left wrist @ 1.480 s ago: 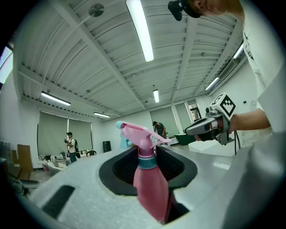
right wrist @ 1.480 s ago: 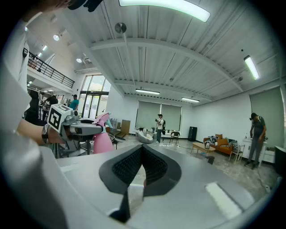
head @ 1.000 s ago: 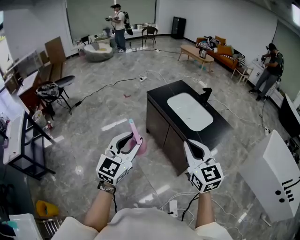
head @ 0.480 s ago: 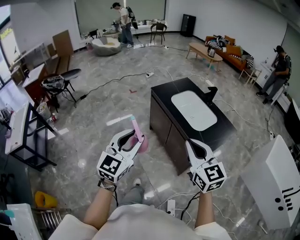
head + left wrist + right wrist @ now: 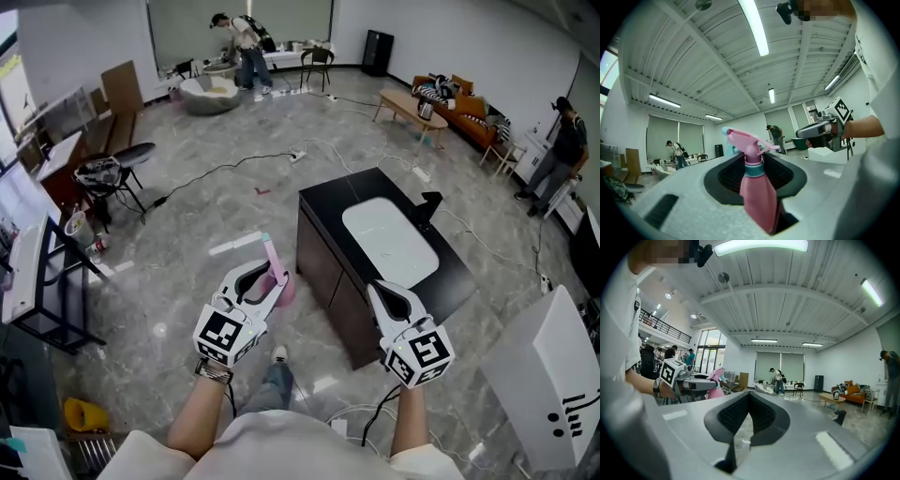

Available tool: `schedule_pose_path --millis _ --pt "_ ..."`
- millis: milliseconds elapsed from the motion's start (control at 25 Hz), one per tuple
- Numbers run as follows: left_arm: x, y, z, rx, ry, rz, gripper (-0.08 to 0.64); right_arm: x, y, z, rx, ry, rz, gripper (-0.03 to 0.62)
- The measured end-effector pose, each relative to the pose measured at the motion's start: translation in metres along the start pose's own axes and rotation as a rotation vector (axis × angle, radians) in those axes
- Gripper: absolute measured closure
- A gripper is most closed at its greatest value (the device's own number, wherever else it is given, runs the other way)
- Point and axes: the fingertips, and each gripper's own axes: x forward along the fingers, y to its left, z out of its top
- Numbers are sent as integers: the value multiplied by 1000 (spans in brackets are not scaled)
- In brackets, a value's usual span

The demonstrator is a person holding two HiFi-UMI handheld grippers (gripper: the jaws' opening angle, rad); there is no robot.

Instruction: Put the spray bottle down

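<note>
Fingers of the left gripper (image 5: 267, 281) clamp a pink spray bottle (image 5: 284, 292); the right gripper (image 5: 378, 292) has its fingers pressed together on nothing.

Held upright in the air above the grey marble floor (image 5: 206, 206), the spray bottle is gripped by its body just under the teal collar, and its trigger head and pale blue nozzle rise above the jaws. In the head view it hangs just left of a black cabinet (image 5: 323, 253) with a white panel (image 5: 389, 230) set in its top. Both grippers point forward side by side, well apart, with the right one over the cabinet's near corner.
</note>
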Motion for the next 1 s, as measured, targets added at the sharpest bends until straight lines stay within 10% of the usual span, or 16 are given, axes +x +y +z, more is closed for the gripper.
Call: schedule_pose_path --millis 520,1000 --pt "149 145 -7 9 -14 -25 426 158 -128 26 39 -40 -63 586" --pt "203 196 -29 -16 6 -47 426 214 -171 9 76 1 -98 586"
